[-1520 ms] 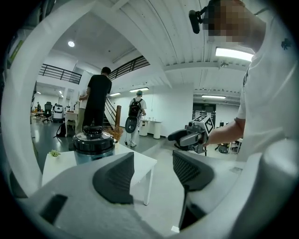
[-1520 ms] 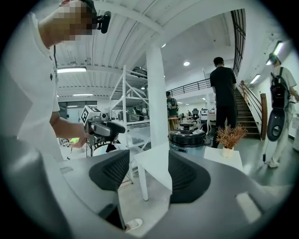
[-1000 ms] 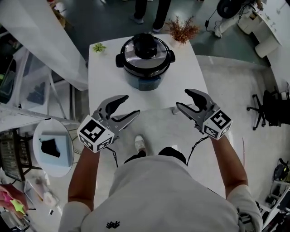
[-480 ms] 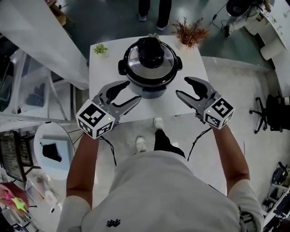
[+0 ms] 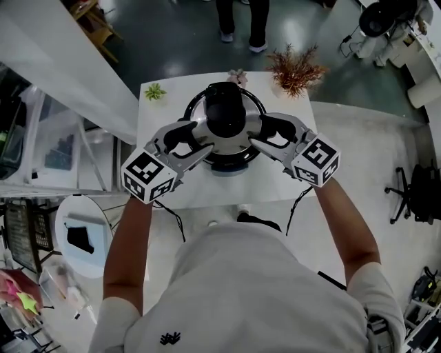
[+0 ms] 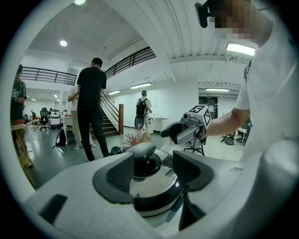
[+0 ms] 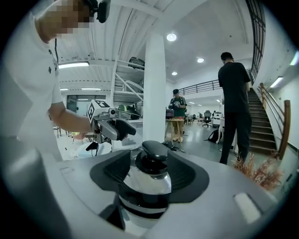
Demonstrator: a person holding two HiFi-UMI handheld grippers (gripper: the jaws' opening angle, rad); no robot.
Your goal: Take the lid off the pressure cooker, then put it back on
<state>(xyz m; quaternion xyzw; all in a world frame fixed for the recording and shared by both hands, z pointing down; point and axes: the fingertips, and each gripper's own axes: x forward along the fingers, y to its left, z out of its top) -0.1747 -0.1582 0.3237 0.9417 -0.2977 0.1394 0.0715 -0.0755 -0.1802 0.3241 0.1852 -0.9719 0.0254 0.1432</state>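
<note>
Reaching forward over the near edge of the white table [image 5: 165,189] with both forearms [image 5: 129,241] bare, elbows out, wrists angled inward toward each other. Holding the left gripper [image 5: 201,138] low and close to level, marker cube [image 5: 148,177] toward the body, jaws spread wide and aimed at the left side of the pressure cooker [image 5: 229,165]. Mirroring that with the right gripper [image 5: 260,132] — cube [image 5: 315,160] rearward, jaws likewise wide apart, pointed in from the right. Gripping nothing with either.

Framing the lid's black knob [image 6: 140,150] in the gap of the left gripper's jaws in the left gripper view, and likewise in the right gripper view — pads short of it, not pressing. Leaving the lid [image 5: 231,143] seated on the cooker, at the middle of the table, a little nearer the far edge.

Further on, passing a small green plant [image 5: 154,90] at the far left corner and a dried reddish sprig [image 5: 296,69] at the far right corner. Beyond the far edge, catching the legs of a standing person [image 5: 258,21] on the dark floor [image 5: 172,41].
</note>
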